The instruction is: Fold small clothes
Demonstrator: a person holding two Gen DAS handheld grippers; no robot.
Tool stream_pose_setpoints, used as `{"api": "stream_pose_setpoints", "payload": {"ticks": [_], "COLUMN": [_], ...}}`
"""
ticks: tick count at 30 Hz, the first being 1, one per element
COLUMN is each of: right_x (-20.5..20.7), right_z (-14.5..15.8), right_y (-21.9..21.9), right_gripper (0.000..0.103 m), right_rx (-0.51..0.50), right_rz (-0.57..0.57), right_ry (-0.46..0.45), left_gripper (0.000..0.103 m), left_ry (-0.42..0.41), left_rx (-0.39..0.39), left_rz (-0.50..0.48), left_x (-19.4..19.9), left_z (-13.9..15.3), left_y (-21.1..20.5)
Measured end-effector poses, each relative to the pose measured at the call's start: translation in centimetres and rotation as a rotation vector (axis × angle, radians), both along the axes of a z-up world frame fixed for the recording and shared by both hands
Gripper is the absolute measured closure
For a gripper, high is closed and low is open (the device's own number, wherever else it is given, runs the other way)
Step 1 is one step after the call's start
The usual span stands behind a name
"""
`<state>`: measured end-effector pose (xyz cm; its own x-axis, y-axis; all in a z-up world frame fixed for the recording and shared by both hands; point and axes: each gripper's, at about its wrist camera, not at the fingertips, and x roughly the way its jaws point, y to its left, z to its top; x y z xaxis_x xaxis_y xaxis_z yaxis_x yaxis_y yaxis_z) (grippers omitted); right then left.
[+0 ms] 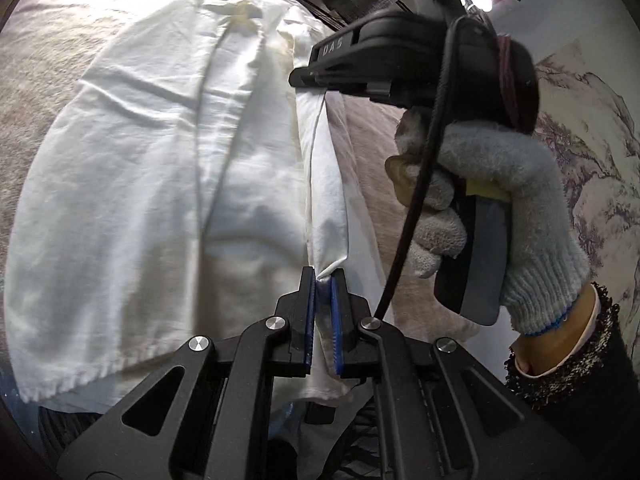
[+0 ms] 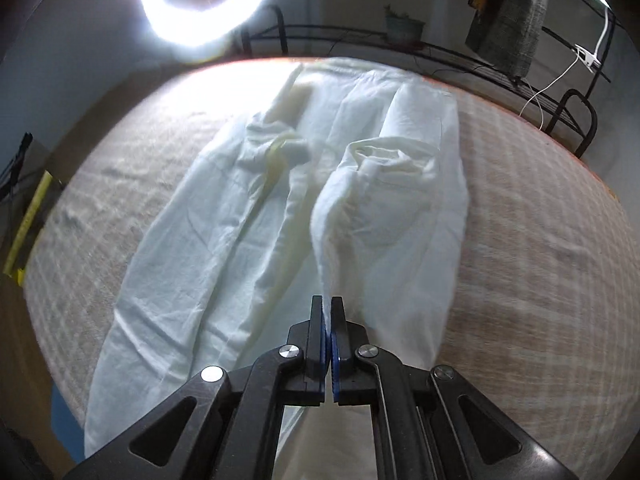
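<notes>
White cloth fills both our views: a small white garment (image 1: pixel 152 168) spread over the beige woven surface (image 1: pixel 48 92), its long panels running away from us. Our left gripper (image 1: pixel 324 276) is clenched on a bunched edge of that garment, the fabric squeezed between the blue pads (image 1: pixel 309 320), and from the pinch a taut ridge of cloth climbs straight ahead of the fingertips. Ahead and to the right of this claw we see our right hand (image 1: pixel 492 200) in a grey knitted glove, wrapped round the handle of the right gripper (image 2: pixel 328 308), whose black nose sits over the far end of that same ridge. Switching to the right wrist view, this claw is clamped tight too, with a thin lifted fold of the garment (image 2: pixel 256 216) caught between its pads; the fold rises just ahead of the tips, while the rest of the cloth lies flat to the left and beyond. Farther off, past the red edge of the surface (image 2: pixel 552 216), a ring light (image 2: pixel 204 0) glares upper left and a dark metal rack (image 2: pixel 440 48) runs along the back wall.
</notes>
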<state>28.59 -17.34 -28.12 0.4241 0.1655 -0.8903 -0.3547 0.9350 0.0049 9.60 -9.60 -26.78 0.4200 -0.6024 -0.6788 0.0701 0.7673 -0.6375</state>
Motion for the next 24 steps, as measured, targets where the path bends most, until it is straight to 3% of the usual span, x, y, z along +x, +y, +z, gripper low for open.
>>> {"api": "stream_pose_setpoints", "payload": {"ticks": [6, 8, 9, 11, 12, 15, 18, 24], "right_x": [0.5, 0.5, 0.4, 0.1, -0.2, -2.2, -4.9, -9.7], "right_z": [-1.4, -1.3, -1.0, 0.2, 0.9, 2.9, 3.6, 0.9], "right_y": [0.7, 0.4, 0.0, -1.6, -2.6, -6.1, -9.3, -12.2], "right_gripper": [0.103, 0.097, 0.096, 0.084, 0.084, 0.083, 0.080, 0.080], "right_rx": [0.006, 0.032, 0.072, 0.178, 0.220, 0.336, 0.357, 0.365], "right_rz": [0.004, 0.017, 0.018, 0.008, -0.006, -0.066, -0.127, -0.176], "right_ry": [0.037, 0.047, 0.060, 0.067, 0.063, 0.043, 0.036, 0.121], "left_gripper": [0.098, 0.098, 0.098, 0.098, 0.098, 0.098, 0.098, 0.098], "left_ry": [0.000, -0.004, -0.007, -0.009, -0.007, -0.009, -0.020, 0.010], "left_rx": [0.017, 0.024, 0.029, 0.032, 0.035, 0.042, 0.059, 0.081], "left_rz": [-0.009, -0.013, -0.014, -0.013, -0.010, -0.013, -0.020, -0.024], "left_x": [-0.6, -0.8, -1.0, -1.0, -1.1, -1.3, -1.6, -1.8], "left_z": [-0.3, 0.2, 0.3, 0.5, 0.5, 0.7, 0.9, 0.5], "left_y": [-0.2, 0.0, 0.0, 0.7, 0.8, 1.0, 1.1, 1.2]}}
